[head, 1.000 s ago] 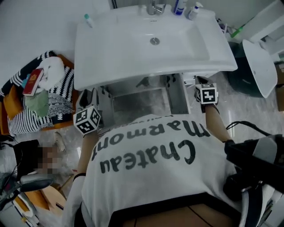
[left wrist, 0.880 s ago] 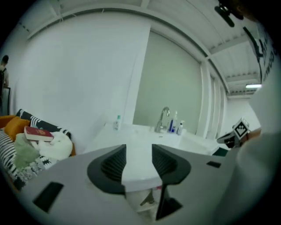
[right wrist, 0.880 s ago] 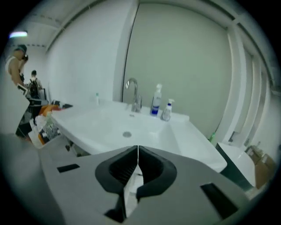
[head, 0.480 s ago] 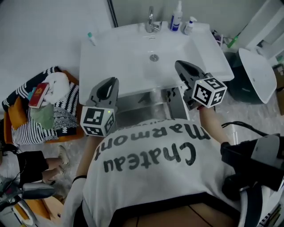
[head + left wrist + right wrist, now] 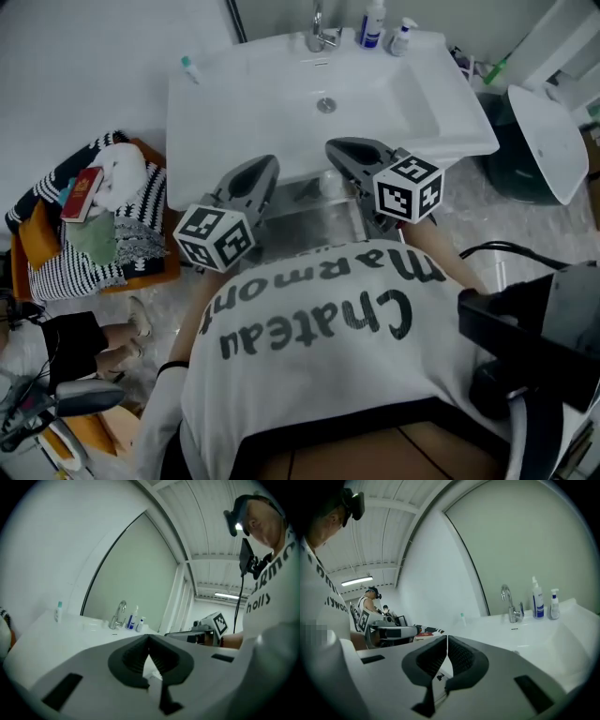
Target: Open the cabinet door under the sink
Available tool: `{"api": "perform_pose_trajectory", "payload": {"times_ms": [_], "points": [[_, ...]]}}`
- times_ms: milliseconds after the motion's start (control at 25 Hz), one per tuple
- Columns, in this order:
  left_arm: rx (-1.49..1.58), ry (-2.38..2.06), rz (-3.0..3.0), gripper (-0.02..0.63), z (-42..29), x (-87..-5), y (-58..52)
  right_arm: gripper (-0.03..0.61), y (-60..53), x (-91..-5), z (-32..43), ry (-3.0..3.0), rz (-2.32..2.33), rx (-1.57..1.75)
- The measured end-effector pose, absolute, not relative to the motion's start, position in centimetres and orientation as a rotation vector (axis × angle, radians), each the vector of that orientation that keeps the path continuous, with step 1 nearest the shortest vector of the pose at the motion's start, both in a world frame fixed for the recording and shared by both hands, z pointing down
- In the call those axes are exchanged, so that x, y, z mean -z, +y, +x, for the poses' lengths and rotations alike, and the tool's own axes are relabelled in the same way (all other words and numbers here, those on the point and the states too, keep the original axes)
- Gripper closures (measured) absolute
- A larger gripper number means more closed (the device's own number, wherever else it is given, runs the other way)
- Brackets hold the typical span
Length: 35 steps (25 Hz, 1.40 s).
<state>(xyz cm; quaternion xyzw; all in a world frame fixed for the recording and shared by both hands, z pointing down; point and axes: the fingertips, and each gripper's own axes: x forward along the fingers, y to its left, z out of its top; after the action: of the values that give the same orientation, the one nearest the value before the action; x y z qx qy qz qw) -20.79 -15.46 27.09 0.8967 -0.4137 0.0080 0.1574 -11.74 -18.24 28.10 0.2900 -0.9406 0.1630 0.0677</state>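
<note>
The white sink (image 5: 234, 103) fills the top of the head view. Below its front rim the cabinet (image 5: 309, 217) shows a grey open inside; its door panels are hidden by the basin and my arms. My left gripper (image 5: 266, 165) hovers over the basin's front rim, left of centre, and my right gripper (image 5: 332, 146) hovers just right of it. Both point roughly level across the basin. The left gripper (image 5: 149, 637) has just been closing and is now shut with nothing between its pads. My right gripper (image 5: 447, 637) is also shut and empty.
A faucet (image 5: 319, 28) and two pump bottles (image 5: 373, 21) stand at the basin's back, a small bottle (image 5: 190, 67) at its left corner. Striped clothes (image 5: 94, 234) and a red booklet (image 5: 82, 187) lie at the left. A white lid (image 5: 548, 141) over a dark bin stands at the right.
Both grippers rose from either side of the cabinet below the basin to above its front rim, swinging from pointing down to roughly level and drawing closer together.
</note>
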Motion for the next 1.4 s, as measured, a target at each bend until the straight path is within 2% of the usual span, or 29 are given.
{"api": "perform_pose_trajectory", "payload": {"times_ms": [320, 680, 1400], "points": [[-0.259, -1.158, 2.507, 0.606, -20.1, -32.8, -13.2, 0.566, -15.7, -33.6, -12.6, -2.685, 0.786, -0.488], [-0.264, -1.190, 2.435, 0.606, -21.2, -34.0, -12.5, 0.568, -15.6, -34.8, -11.8, -2.669, 0.807, -0.603], [-0.290, -1.211, 2.414, 0.606, -21.3, -35.0, -11.9, 0.568, -15.4, -35.7, -11.9, -2.649, 0.792, -0.564]]}}
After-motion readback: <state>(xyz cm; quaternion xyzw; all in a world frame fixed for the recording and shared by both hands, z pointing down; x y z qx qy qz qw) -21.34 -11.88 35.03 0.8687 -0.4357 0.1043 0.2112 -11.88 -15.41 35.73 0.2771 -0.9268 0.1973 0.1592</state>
